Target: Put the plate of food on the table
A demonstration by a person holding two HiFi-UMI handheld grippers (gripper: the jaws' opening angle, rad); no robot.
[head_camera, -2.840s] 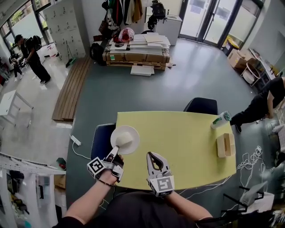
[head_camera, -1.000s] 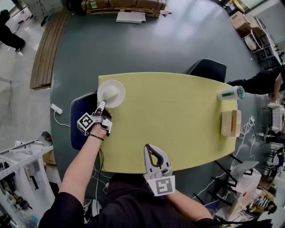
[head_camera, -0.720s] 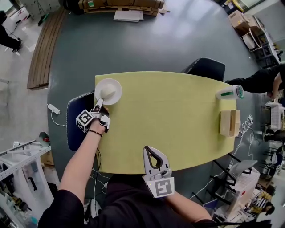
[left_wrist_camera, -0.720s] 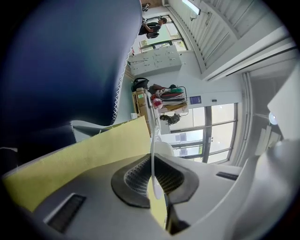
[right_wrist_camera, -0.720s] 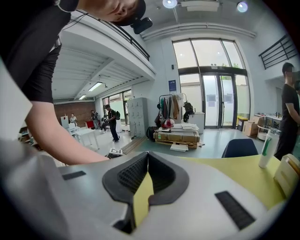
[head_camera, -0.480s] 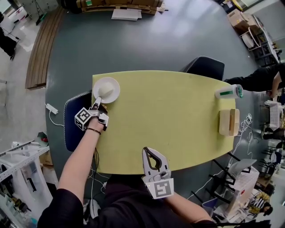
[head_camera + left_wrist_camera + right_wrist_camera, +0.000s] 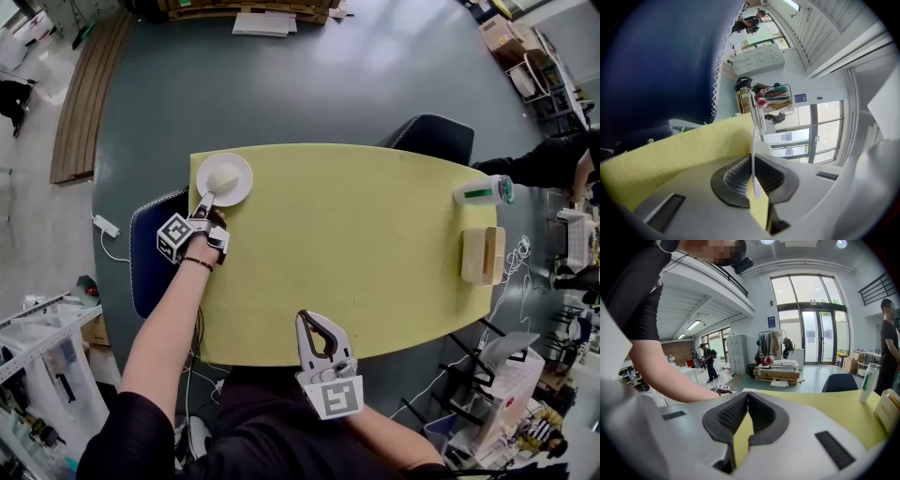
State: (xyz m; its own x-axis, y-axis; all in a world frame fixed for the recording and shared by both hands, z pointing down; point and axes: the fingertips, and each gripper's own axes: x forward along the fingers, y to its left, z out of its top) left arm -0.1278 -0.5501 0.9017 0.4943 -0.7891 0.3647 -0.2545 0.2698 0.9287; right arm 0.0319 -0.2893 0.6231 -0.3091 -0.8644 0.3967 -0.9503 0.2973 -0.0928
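Note:
A white plate (image 7: 236,185) with a pale rounded lump of food (image 7: 225,172) is at the far left corner of the yellow table (image 7: 356,244). My left gripper (image 7: 204,201) is shut on the plate's near rim. In the left gripper view the plate (image 7: 753,145) shows edge-on, pinched between the jaws of the left gripper (image 7: 752,161). I cannot tell whether the plate rests on the table. My right gripper (image 7: 311,324) hovers at the table's near edge, and in its own view the right gripper (image 7: 747,395) is shut on nothing.
A white bottle with a green label (image 7: 484,192) and a wooden box (image 7: 484,255) are at the table's right end. Dark blue chairs stand at the far side (image 7: 431,131) and the left end (image 7: 145,253). A person (image 7: 553,159) is at the right.
The left gripper has carried the plate from near the front of the table out to its far left corner. The right gripper has stayed at the near edge.

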